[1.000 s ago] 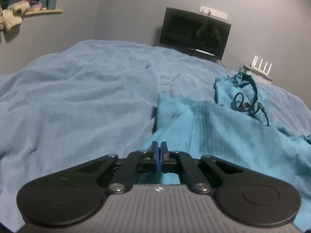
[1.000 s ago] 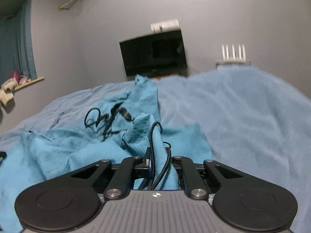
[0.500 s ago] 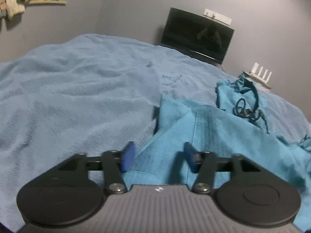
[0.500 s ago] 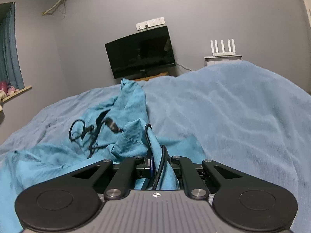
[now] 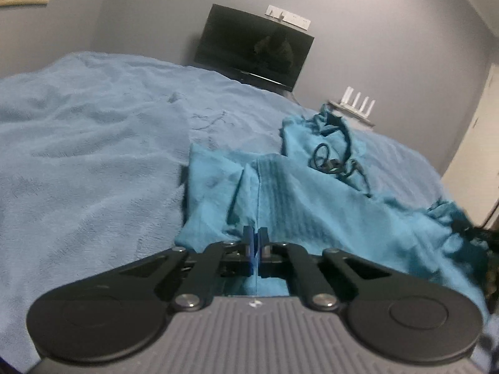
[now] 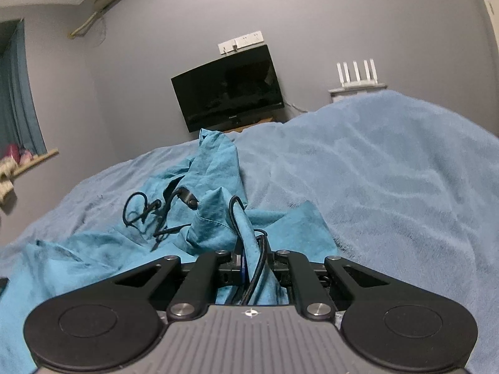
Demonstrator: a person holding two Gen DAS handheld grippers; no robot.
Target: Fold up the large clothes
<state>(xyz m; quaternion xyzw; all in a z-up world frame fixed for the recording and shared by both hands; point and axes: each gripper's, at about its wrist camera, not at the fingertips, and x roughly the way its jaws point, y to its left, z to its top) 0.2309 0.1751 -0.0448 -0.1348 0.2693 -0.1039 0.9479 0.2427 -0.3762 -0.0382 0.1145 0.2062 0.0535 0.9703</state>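
A teal garment [image 5: 312, 199] with black drawstrings [image 5: 330, 162] lies crumpled on a light blue blanket. My left gripper [image 5: 256, 246] is shut on a fold of the garment along its seam, at its near left part. In the right wrist view the garment [image 6: 212, 187] rises in folds, with the black cords [image 6: 149, 212] on top. My right gripper [image 6: 252, 265] is shut on a bunch of the teal cloth together with a black cord [image 6: 260, 265] that runs between the jaws.
The light blue blanket [image 5: 93, 143] covers the whole bed [image 6: 389, 171]. A black TV [image 5: 252, 46] stands against the grey far wall, with a white router [image 5: 355, 103] to its right. A window shelf [image 6: 31, 162] with soft toys is at far left.
My left gripper was shut, opened half a second ago, and has shut again on the garment's seam fold. My right gripper has stayed shut on cloth and cord and tilted up slightly.
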